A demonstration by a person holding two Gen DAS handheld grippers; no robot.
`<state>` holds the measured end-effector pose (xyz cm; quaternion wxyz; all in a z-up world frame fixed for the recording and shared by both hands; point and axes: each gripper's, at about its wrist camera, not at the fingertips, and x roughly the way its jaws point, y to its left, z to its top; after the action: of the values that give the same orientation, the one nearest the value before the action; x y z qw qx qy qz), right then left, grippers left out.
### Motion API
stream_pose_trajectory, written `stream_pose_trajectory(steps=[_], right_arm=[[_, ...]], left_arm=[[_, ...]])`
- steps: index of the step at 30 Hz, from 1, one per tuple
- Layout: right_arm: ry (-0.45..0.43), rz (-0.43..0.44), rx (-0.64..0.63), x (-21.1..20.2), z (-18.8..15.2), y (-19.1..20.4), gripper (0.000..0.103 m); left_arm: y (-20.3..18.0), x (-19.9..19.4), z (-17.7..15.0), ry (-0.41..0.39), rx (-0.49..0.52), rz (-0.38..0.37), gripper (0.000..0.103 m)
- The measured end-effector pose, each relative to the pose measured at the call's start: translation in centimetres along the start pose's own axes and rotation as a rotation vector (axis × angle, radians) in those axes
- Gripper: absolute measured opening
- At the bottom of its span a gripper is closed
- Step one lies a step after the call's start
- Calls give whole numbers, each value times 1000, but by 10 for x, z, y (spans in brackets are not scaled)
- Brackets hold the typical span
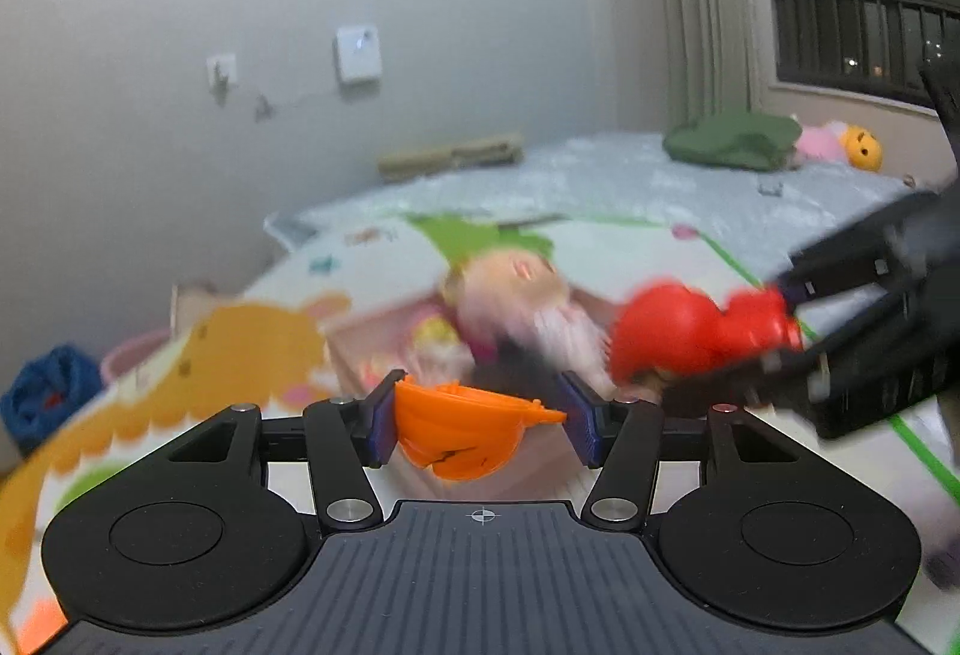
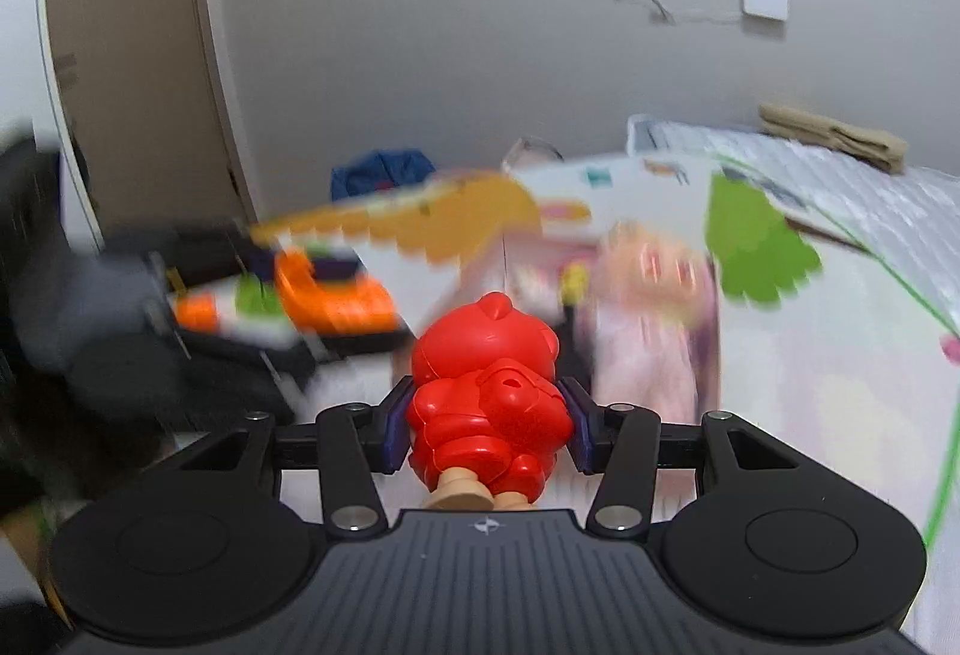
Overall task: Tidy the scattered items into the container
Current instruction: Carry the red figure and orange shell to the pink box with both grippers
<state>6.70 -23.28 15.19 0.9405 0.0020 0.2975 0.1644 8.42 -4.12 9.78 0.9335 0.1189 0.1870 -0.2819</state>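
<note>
Gripping a glossy red toy figure (image 2: 489,403) by its chunky body, the right hand-held gripper (image 2: 487,430) had both blue pads pressed to the toy's sides; the figure had a round head, segmented red limbs and tan feet. Its long axis ran straight along the fingers, head pointing away from the camera and feet towards it. The left hand-held gripper (image 1: 480,424) held an orange plastic toy (image 1: 465,430) between its pads, a ribbed, bowl-like shape with a thin tip stretched across towards the right pad, so its long axis lay crosswise between the fingers. Both toys were raised above a pale pink container (image 1: 384,349), which was blurred; a doll (image 1: 510,295) with a peach face and light dress lay in it, along with small things too smeared to name. The container sat on a play mat (image 1: 282,337) printed with orange and green shapes, spread over a bed (image 1: 600,169) with a pale quilted cover. A green cushion (image 1: 729,139) and a pink and yellow soft toy (image 1: 840,145) lay near the dark window. The wall behind was grey, with a socket and a white box.
</note>
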Motion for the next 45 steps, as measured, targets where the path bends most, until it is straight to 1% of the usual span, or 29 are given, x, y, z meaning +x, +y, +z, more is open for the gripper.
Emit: stream_pose_trajectory(steps=[3,5,7,8,10,11,12,13,16,19,21,24,26,29,31,32,33,34,37,40,43,45], right_arm=[[-32,32,47,28,42,-18,48],[-43,50,100,53,65,-31,48],[-29,70,190,83,80,-47,51],[-17,86,240,96,82,-55,57],[-3,106,323,119,86,-69,57],[-16,100,330,122,85,-72,59],[-34,93,325,122,83,-73,63],[-49,86,317,120,80,-74,64],[-83,60,293,110,73,-72,66],[-102,-8,232,101,69,-65,66],[-102,-46,189,98,67,-60,68],[-77,-84,133,99,62,-52,68],[-67,-113,75,100,59,-43,68],[-58,-138,-86,108,54,-19,68],[-31,-137,-177,121,52,-1,61],[-13,-138,-212,130,51,6,54],[7,-141,-241,140,50,13,51],[23,-148,-264,149,49,18,51],[76,-180,-284,167,44,24,50],[114,-184,-266,173,43,20,43],[116,-181,-221,165,48,14,43],[84,-181,-189,154,58,12,43]], left_arm=[[9,37,14,-3,-25,-14,59],[12,58,19,-30,-34,-22,60],[15,75,19,-73,-37,-22,85],[17,83,18,-77,-38,-14,90],[23,91,14,-51,-56,-8,92],[26,91,11,-36,-68,-8,92],[29,88,8,-24,-78,-6,94],[31,84,5,-14,-85,-3,94],[37,66,-4,23,-114,4,95],[42,50,-14,80,-137,12,95],[45,39,-22,114,-141,27,96],[51,20,-34,133,-150,36,97],[55,9,-42,143,-155,47,97],[60,-3,-50,162,-176,71,97],[62,-8,-54,170,-197,78,97],[63,-11,-55,174,-209,81,97],[64,-13,-56,178,-222,83,97],[65,-16,-58,182,-235,83,97],[65,-24,-62,186,-257,87,97],[66,-28,-65,187,-267,91,97],[68,-27,-68,185,-279,85,98],[68,-25,-67,181,-288,77,98]])
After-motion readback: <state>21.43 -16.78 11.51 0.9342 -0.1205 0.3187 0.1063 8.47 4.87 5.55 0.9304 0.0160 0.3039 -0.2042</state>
